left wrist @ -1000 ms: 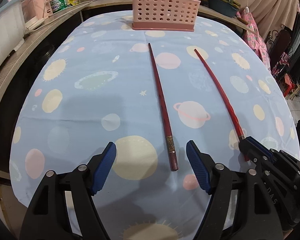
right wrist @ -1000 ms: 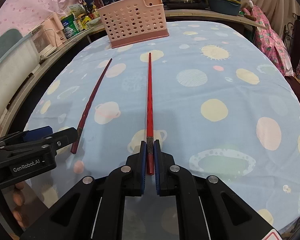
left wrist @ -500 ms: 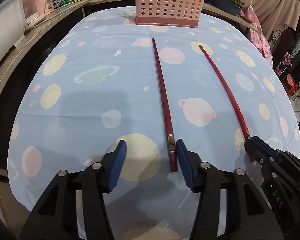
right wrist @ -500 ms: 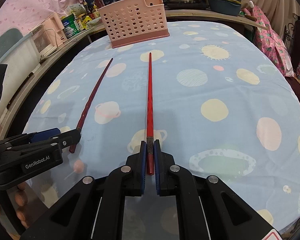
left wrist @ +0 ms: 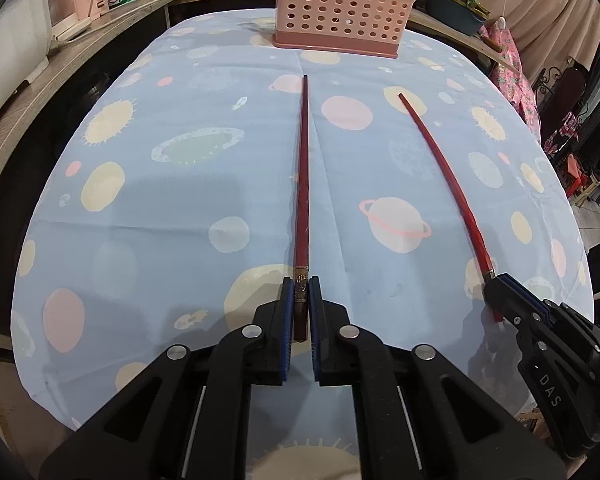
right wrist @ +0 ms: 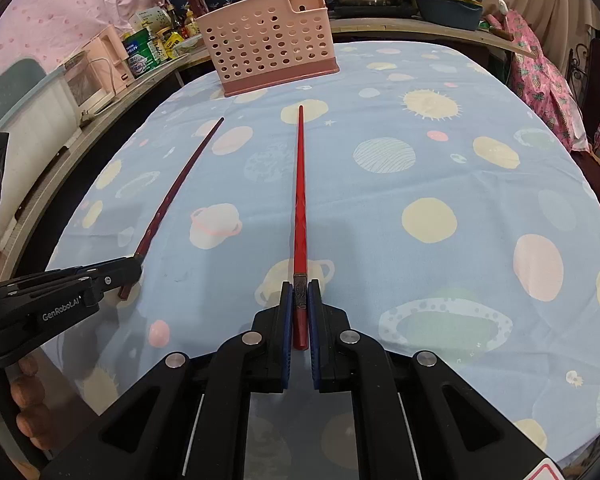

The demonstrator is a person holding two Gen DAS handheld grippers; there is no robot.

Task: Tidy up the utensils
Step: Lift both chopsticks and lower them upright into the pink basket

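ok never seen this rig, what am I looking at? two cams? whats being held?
No robot here: a person holds a two-finger claw in each hand, with a fisheye camera on each looking forward along its fingers. One picture comes from the left claw, the other from the right claw; each view also shows the other claw at its edge. On the planet-print tablecloth lie two red chopsticks. The left claw is shut on the darker chopstick, the right on the brighter chopstick, each near its thick end. A pink perforated utensil basket stands at the far end.
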